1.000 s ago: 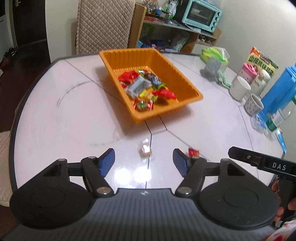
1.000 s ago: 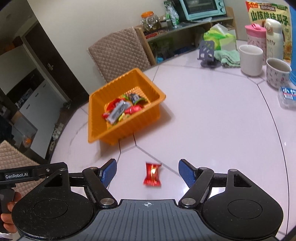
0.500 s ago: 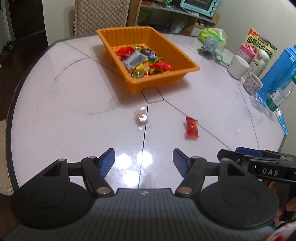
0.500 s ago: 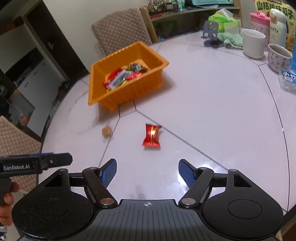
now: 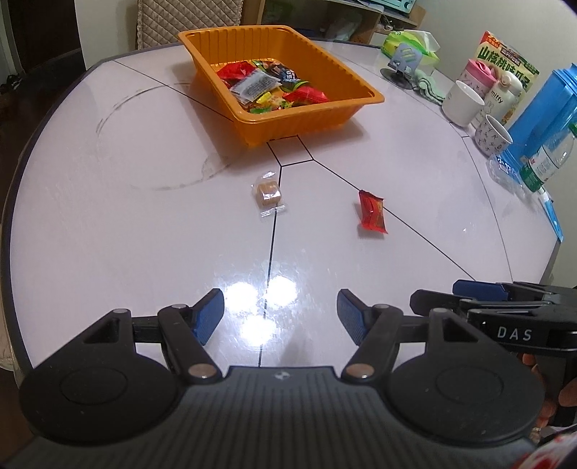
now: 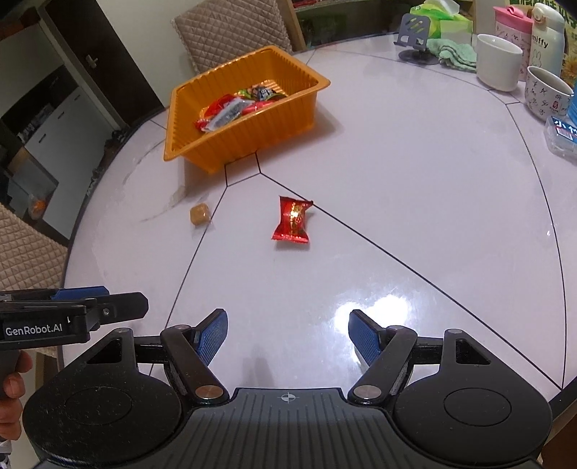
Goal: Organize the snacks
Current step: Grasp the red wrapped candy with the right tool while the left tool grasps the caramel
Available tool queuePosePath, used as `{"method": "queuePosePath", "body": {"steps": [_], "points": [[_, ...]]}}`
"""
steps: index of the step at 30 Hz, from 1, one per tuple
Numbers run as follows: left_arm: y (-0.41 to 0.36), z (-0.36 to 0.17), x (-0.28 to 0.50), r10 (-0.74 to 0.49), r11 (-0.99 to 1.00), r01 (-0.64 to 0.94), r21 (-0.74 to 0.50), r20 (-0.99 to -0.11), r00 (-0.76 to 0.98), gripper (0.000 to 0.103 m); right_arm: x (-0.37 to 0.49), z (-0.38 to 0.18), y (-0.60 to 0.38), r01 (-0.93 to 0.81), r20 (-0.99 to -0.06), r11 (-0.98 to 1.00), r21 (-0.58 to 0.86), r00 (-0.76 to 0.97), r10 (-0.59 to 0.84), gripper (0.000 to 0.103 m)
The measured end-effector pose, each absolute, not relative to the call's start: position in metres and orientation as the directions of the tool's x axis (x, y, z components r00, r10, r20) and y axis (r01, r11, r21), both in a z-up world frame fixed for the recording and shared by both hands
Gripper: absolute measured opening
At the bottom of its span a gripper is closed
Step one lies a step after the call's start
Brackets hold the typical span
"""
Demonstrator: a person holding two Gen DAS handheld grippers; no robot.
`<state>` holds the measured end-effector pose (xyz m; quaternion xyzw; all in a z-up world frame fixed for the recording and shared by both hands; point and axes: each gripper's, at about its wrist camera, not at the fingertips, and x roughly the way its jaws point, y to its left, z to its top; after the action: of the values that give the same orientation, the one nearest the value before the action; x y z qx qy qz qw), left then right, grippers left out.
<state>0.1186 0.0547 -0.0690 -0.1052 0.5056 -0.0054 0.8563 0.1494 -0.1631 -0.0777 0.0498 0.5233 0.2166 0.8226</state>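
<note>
An orange tray (image 5: 346, 108) (image 6: 187, 119) holding several wrapped snacks stands on the far half of the white table. Two snacks lie loose on the table nearer me: a brown candy in clear wrap (image 5: 267, 192) (image 6: 199, 214) and a red foil packet (image 5: 372, 215) (image 6: 293, 224). My left gripper (image 5: 280, 314) hovers open over the near table, well short of the brown candy. Nothing sits between the fingers of my right gripper (image 6: 287, 333), which is open and hangs short of the red packet. Each gripper shows at the edge of the other's view.
Along the right rim stand a white mug (image 5: 462, 102), a patterned cup (image 5: 492, 135), a pink-lidded bottle (image 5: 479, 72), a blue jug (image 5: 541, 112), a water bottle (image 5: 550, 157), a phone stand (image 5: 404, 61) and a green cloth (image 6: 456, 52). A quilted chair (image 6: 230, 29) stands behind the tray.
Both grippers have drawn back toward the near table edge and tilted down. The candy and red packet now lie farther ahead of the fingers. Both stay open.
</note>
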Motion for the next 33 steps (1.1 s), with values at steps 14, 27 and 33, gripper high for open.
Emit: {"method": "queuePosePath", "body": {"steps": [14, 27, 33], "points": [[0.057, -0.074, 0.126, -0.106, 0.982, -0.087, -0.17, -0.865, 0.491, 0.066, 0.157, -0.082, -0.156, -0.309, -0.854, 0.905, 0.292, 0.343, 0.392, 0.074], [0.064, -0.079, 0.14, -0.104, 0.983, -0.083, -0.166, -0.862, 0.497, 0.066, 0.172, -0.084, -0.15, -0.302, -0.848, 0.911, 0.283, 0.364, 0.384, 0.074], [0.069, -0.082, 0.145, -0.092, 0.984, -0.087, -0.158, -0.856, 0.509, 0.066, 0.184, -0.086, -0.144, -0.311, -0.82, 0.911, 0.272, 0.419, 0.389, 0.073]]}}
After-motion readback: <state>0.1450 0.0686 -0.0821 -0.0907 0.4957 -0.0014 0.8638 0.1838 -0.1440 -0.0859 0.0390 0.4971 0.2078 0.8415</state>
